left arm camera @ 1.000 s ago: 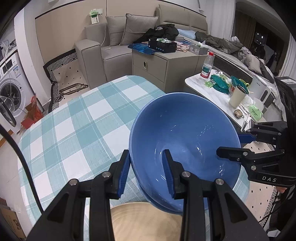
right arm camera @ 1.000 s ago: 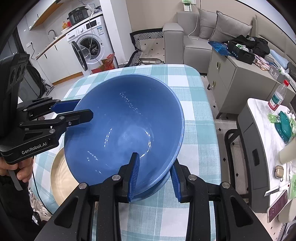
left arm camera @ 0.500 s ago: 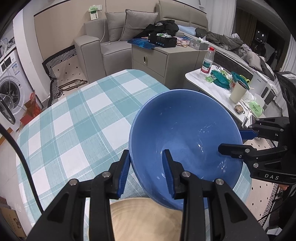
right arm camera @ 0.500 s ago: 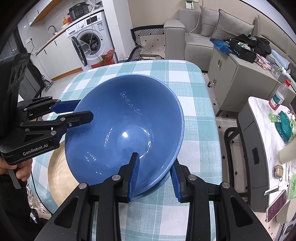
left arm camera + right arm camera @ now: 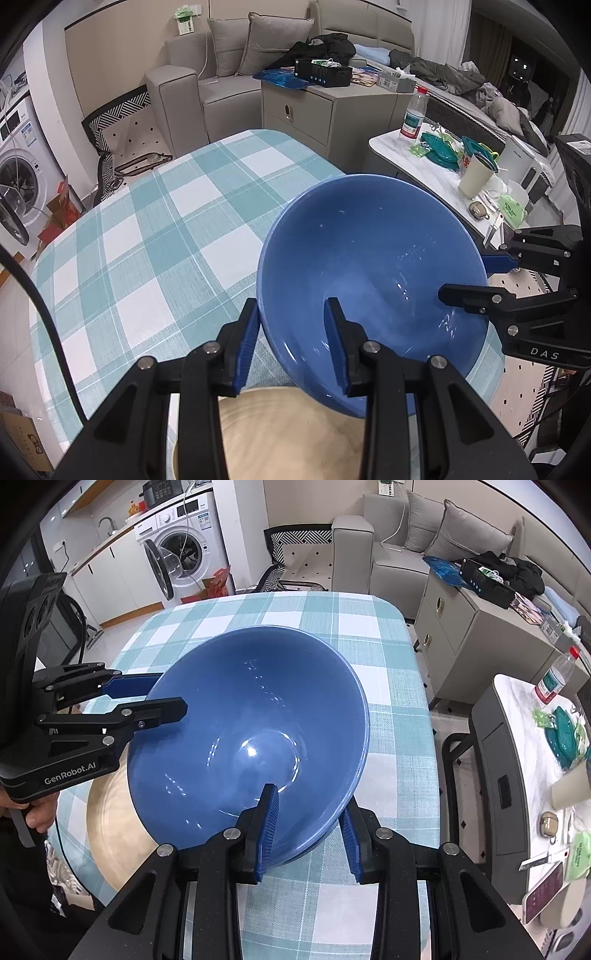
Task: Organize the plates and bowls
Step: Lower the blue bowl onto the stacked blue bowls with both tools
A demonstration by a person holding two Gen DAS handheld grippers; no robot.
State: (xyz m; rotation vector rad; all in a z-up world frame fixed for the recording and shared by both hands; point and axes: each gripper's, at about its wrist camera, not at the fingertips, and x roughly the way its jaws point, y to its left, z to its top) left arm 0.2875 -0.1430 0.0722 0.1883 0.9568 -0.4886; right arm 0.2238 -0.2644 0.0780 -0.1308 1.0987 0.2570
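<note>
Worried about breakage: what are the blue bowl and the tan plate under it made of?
Bowl: probably glazed ceramic, since sharp light glints show on its glossy inside. Plate: matte tan with faint rings, perhaps stoneware or wood; unclear.

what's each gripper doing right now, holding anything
Left gripper: shut on the rim of the blue bowl.
Right gripper: shut on the opposite rim of the same blue bowl.

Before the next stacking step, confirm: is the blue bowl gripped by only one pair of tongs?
No. The left tongs and the right tongs each clamp the rim of the blue bowl, on different sides.
</note>
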